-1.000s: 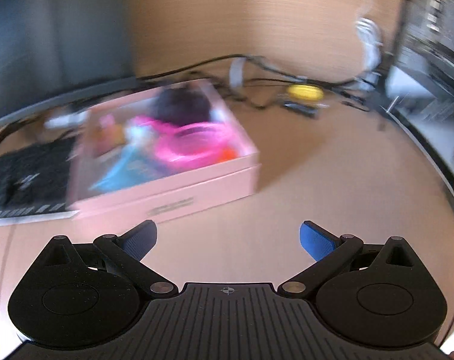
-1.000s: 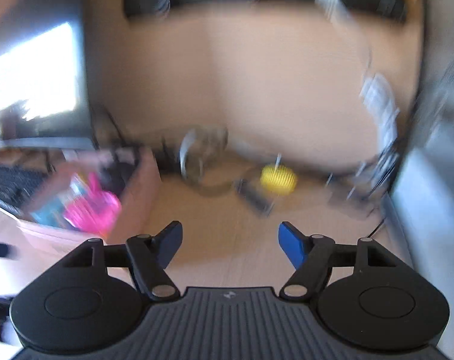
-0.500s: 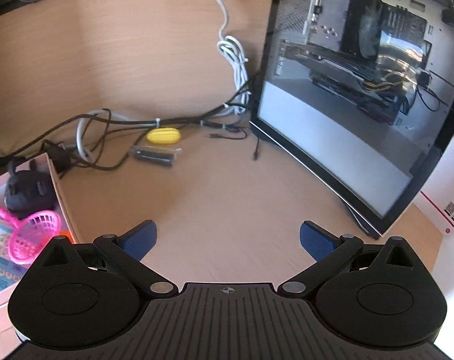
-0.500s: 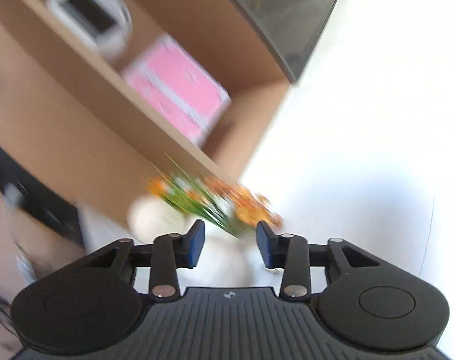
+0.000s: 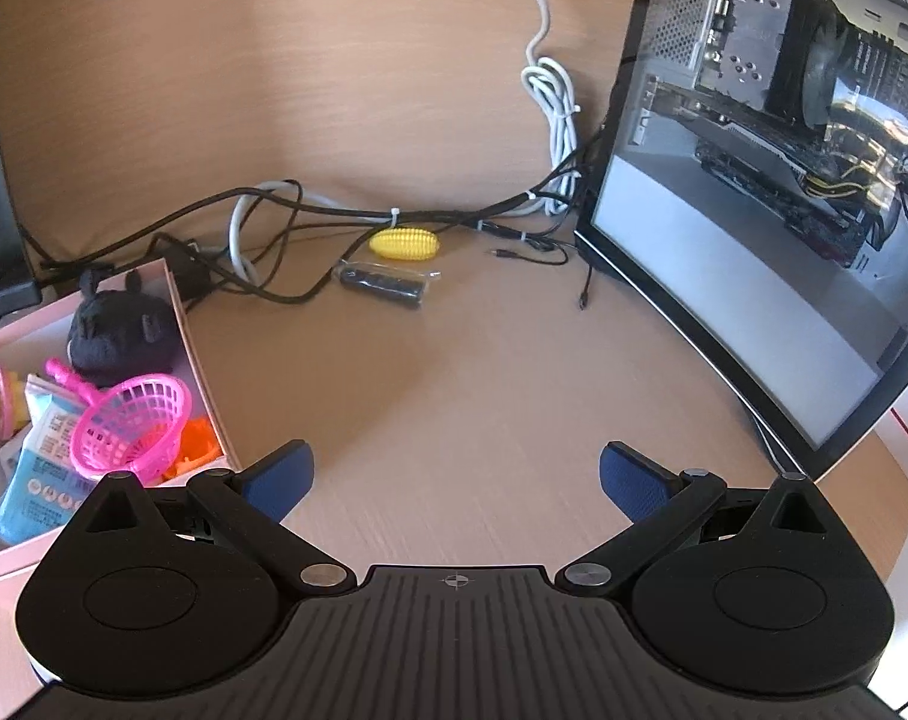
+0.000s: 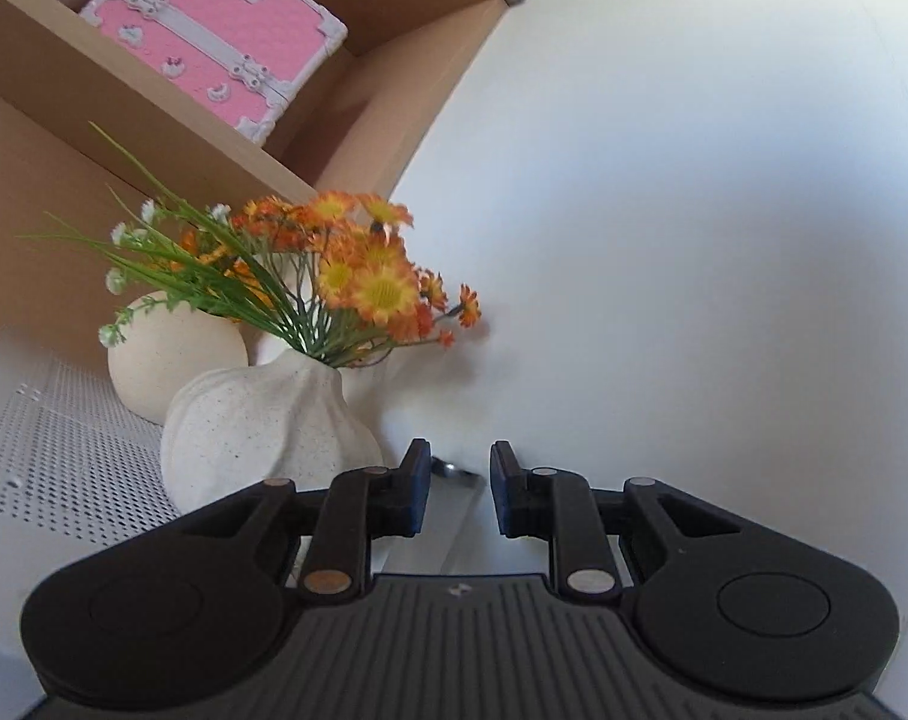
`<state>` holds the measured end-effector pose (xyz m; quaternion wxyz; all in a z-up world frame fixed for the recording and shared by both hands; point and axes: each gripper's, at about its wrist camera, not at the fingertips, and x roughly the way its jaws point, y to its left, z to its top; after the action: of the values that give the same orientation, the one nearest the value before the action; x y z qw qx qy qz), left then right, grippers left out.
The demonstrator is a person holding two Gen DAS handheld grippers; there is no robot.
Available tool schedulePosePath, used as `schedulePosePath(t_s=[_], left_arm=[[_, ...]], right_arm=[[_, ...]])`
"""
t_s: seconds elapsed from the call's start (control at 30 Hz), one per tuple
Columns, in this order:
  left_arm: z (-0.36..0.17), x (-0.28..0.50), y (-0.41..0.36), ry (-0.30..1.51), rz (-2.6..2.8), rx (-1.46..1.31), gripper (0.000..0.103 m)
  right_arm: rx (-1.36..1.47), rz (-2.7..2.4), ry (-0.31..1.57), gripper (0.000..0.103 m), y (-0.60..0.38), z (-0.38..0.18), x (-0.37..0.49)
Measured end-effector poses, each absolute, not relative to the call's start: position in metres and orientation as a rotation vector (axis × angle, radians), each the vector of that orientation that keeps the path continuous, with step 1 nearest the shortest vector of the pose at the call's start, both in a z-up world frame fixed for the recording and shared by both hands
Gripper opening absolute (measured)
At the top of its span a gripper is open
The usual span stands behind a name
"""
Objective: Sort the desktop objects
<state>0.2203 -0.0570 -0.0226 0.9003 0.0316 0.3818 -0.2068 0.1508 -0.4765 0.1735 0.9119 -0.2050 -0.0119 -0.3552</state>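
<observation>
Left gripper (image 5: 457, 471), jaws wide apart and empty, hovers over the desk (image 5: 454, 372) as half a second ago; pink box (image 5: 201, 360) of toys at near left, black packet (image 5: 384, 283) and yellow corn (image 5: 404, 244) farther back by the cables. Right gripper (image 6: 458, 495), jaws narrowed but holding nothing, now points at a vase (image 6: 261, 426) of orange flowers (image 6: 357, 276), sharper than before; pink case (image 6: 213, 42) shelved beyond.

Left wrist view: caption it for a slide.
Open left tool faces toy corn and black packet, pink box alongside.
</observation>
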Motion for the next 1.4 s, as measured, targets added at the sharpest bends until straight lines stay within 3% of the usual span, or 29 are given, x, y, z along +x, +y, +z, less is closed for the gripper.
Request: schedulePosePath(t_s=[0.3,0.4,0.47,0.7,0.87,1.0,1.03,1.17,1.4], left_arm=[[-0.022,0.217,-0.063,0.793,-0.432,0.074,0.103],[-0.022,0.217,-0.062,0.796,-0.429,0.074,0.103],[-0.022,0.217,-0.062,0.796,-0.43,0.073,0.103],[-0.023,0.215,-0.068,0.805,-0.461,0.062,0.103],[-0.02,0.212,-0.074,0.802,-0.47,0.083,0.103],[-0.017,0.211,-0.075,0.799,-0.455,0.083,0.103],[-0.017,0.211,-0.075,0.8,-0.451,0.082,0.103],[-0.02,0.209,-0.072,0.808,-0.438,0.073,0.103],[-0.019,0.207,-0.073,0.801,-0.432,0.053,0.103]], right_arm=[[-0.373,-0.697,-0.041,0.02,-0.483,0.177,0.145],[-0.38,-0.686,-0.076,0.016,-0.478,0.178,0.137],[-0.394,-0.676,-0.086,0.004,-0.474,0.181,0.132],[-0.404,-0.626,-0.115,0.004,-0.475,0.177,0.125],[-0.335,-0.63,-0.201,0.009,-0.49,0.154,0.113],[-0.262,-0.603,-0.134,0.01,-0.491,0.154,0.103],[-0.218,-0.577,-0.114,0.014,-0.492,0.156,0.099],[-0.013,-0.465,-0.086,0.045,-0.507,0.171,0.079],[0.114,-0.368,0.046,0.041,-0.541,0.19,0.094]])
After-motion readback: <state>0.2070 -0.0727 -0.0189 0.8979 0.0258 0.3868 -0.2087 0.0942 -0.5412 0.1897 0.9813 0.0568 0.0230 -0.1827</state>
